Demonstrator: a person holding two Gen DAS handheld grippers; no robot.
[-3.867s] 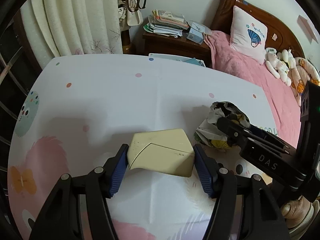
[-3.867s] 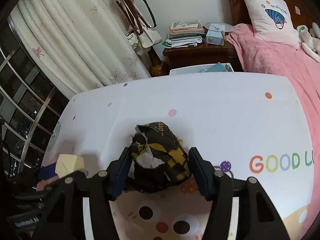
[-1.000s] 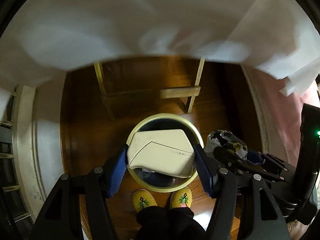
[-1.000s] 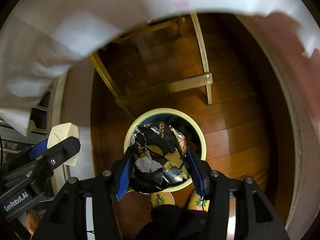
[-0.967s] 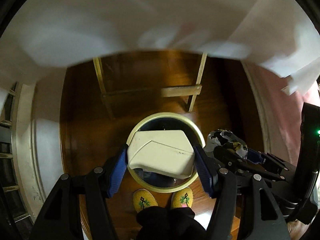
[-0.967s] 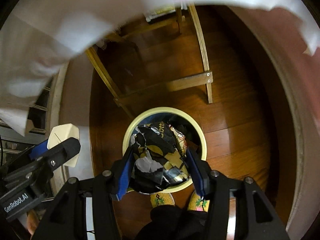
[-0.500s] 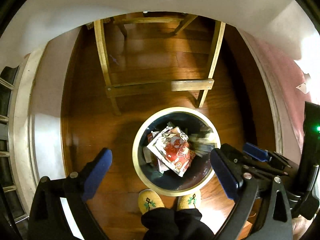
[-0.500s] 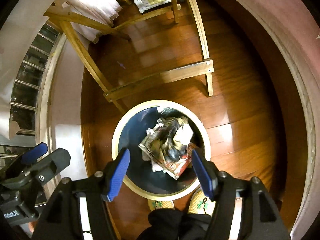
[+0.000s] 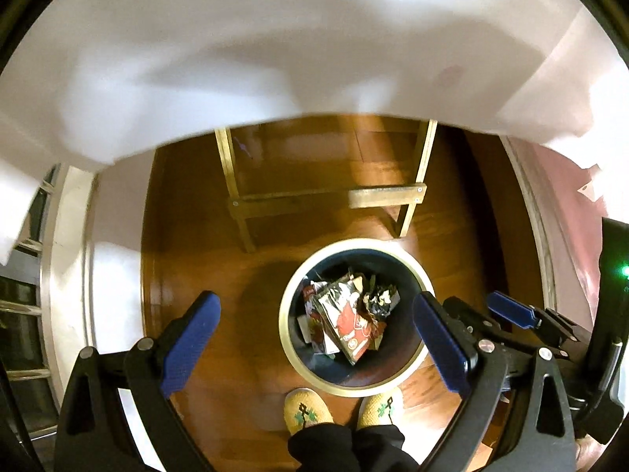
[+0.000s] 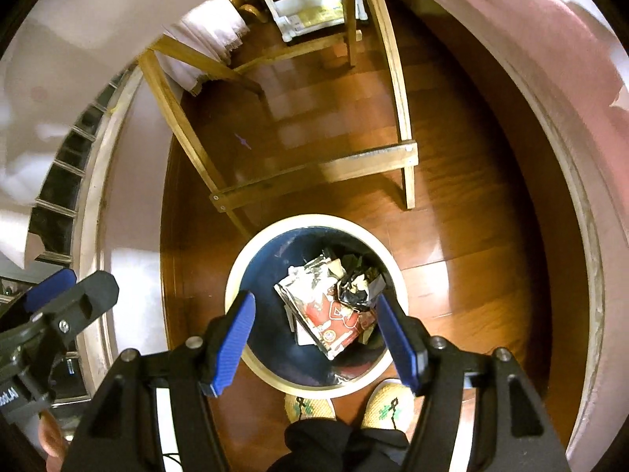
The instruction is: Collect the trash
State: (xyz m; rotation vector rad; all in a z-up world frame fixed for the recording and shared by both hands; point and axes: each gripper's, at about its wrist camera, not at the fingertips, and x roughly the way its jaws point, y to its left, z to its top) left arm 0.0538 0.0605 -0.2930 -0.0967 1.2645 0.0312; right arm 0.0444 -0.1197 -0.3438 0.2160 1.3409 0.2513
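Both tools over the trash bin (image 10: pixel 236 271), pointing straight down at the floor. Right gripper (image 10: pixel 314 338) sits directly above the bin mouth, blue pads (image 10: pixel 232 342) spread wide, nothing between them, touching nothing. Left gripper (image 9: pixel 314 348) likewise wide apart and empty, but offset: in its view the bin (image 9: pixel 355 244) lies at about 2 o'clock from the gap's centre, so the right hand is the better centred of the two. Trash is in the bin: a red-and-silver foil wrapper (image 10: pixel 326 314) on top, long axis running roughly 10 to 4 o'clock in the right view, and a crumpled black-and-yellow packet (image 10: pixel 359 281) against its 1 o'clock side. A pale scrap shows by the wrapper's upper corner (can't say what it is; too small and blurred). My slippers (image 10: pixel 310 409) stand at the bin's 6 o'clock rim; wooden table legs (image 10: pixel 314 173) cross at 12. White tablecloth (image 9: pixel 275 39) hangs across the top of the left view. My read: this drop is complete, and the next move is lifting both tools clear toward the table at 12 o'clock for whatever litter remains there.
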